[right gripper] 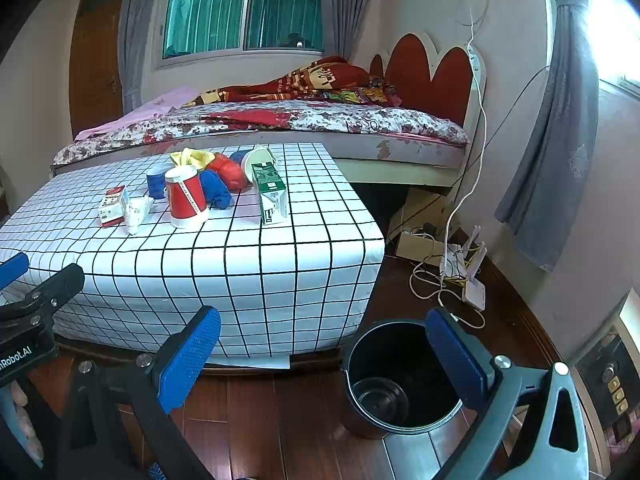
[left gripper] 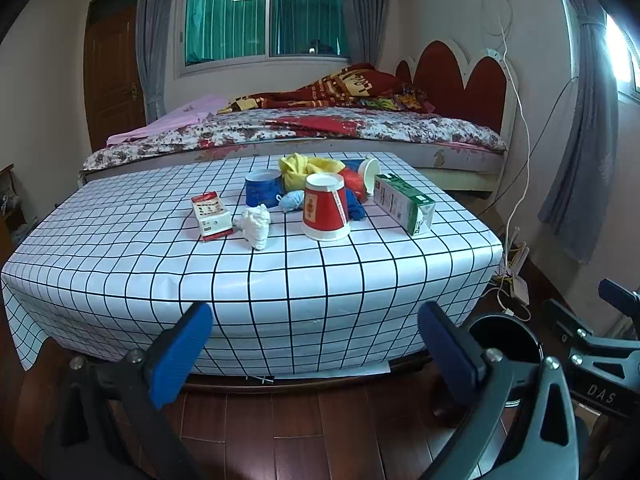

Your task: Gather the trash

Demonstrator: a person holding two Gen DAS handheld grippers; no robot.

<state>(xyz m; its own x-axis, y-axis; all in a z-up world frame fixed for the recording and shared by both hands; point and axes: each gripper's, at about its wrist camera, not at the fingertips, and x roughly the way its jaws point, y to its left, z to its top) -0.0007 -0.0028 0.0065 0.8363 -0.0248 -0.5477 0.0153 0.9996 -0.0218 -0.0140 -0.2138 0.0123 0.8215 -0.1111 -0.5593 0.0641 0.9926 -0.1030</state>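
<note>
Left wrist view. Tabletop [left gripper: 360, 264], grid-patterned cloth: still carrying all the litter. Landmark: red paper cup [left gripper: 325, 211], upside down near the middle. Left of the cup: crumpled white tissue [left gripper: 256, 225], then small red-and-white carton [left gripper: 211, 216]. Behind the cup: blue cup [left gripper: 262, 191], pale blue wad [left gripper: 293, 200], yellow cloth [left gripper: 304, 167], a tipped white cup [left gripper: 369, 176]. Right of the cup: green-and-white milk carton [left gripper: 404, 202], lying flat. Left claw [left gripper: 316, 350]: pads wide apart, nothing between, well short of the cup.

Right wrist view. Black bin [right gripper: 394, 384] on the floor, well right of and below the red paper cup [right gripper: 186, 196]; nothing visible inside except a glossy bottom. Right claw [right gripper: 324, 354]: pads wide apart, holding nothing, hanging near the bin rim.

Progress, judged: nothing collected yet; every piece left to pick up and drop in the bin.
</note>
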